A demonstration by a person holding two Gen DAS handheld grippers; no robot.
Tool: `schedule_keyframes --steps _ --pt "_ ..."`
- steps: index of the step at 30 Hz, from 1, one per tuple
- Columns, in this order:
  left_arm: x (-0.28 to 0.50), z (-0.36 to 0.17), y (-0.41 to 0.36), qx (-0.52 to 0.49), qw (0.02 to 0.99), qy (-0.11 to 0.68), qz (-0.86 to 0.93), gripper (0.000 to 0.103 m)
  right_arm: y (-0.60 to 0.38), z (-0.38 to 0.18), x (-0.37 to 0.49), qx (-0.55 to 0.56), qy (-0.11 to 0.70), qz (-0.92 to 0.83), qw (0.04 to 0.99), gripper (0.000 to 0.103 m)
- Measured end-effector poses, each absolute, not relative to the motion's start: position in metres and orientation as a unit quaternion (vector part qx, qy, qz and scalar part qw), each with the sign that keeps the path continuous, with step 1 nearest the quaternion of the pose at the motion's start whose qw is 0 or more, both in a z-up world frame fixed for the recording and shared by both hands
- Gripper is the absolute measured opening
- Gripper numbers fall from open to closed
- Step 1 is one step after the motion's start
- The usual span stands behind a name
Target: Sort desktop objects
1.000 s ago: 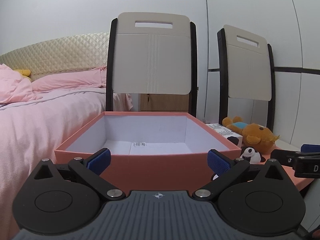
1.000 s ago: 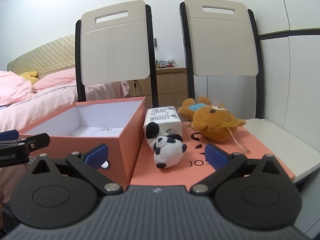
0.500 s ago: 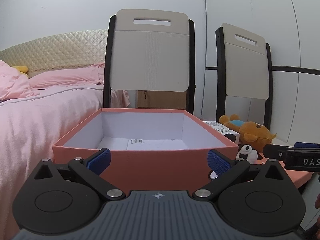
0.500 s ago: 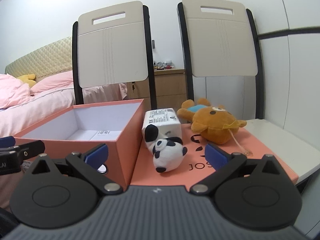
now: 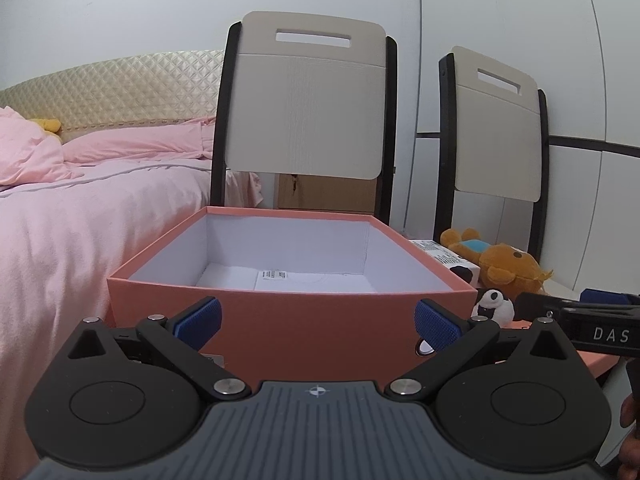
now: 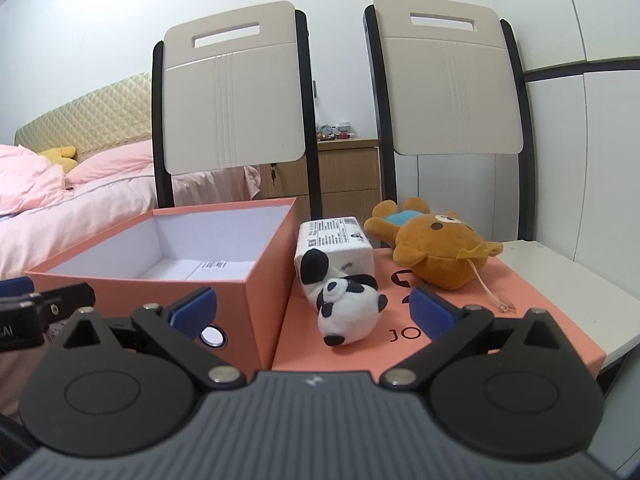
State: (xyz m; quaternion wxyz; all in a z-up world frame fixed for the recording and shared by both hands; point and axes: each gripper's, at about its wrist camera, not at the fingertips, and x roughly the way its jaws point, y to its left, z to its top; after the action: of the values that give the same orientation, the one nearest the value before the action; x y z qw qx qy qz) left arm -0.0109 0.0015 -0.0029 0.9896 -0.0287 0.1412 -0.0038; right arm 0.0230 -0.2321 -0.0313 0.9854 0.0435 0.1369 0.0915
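An open salmon-pink box point(image 5: 304, 322) with a white inside stands in front of my left gripper point(image 5: 316, 322), which is open and empty, close to its front wall. The box also shows in the right wrist view point(image 6: 256, 300). To its right, on the flat pink lid point(image 6: 532, 300), lie a small panda plush point(image 6: 348, 312), a white carton point(image 6: 336, 242) and a brown bear plush point(image 6: 436, 248). My right gripper point(image 6: 312, 308) is open and empty, just short of the panda. The right gripper shows at the right edge of the left wrist view point(image 5: 580, 320).
Two beige chairs point(image 6: 236, 96) point(image 6: 448, 80) stand behind the box and lid. A bed with pink covers point(image 5: 80, 220) is on the left. A wooden nightstand point(image 6: 344, 172) is behind. The lid rests on a white surface point(image 6: 572, 276) whose edge is at the right.
Both views have shifted slightly; the box and the toys look a little nearer and lower. Both grippers stay open and empty. The objects have not moved.
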Motion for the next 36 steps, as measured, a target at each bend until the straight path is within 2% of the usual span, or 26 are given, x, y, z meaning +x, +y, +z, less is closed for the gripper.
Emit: schedule_keyframes --steps 36 --pt "-0.0148 -0.0058 -0.0076 -0.013 0.991 0.131 -0.004 0.103 -0.2384 -0.0306 0.0181 0.046 0.136 0.099 0.985 0.103"
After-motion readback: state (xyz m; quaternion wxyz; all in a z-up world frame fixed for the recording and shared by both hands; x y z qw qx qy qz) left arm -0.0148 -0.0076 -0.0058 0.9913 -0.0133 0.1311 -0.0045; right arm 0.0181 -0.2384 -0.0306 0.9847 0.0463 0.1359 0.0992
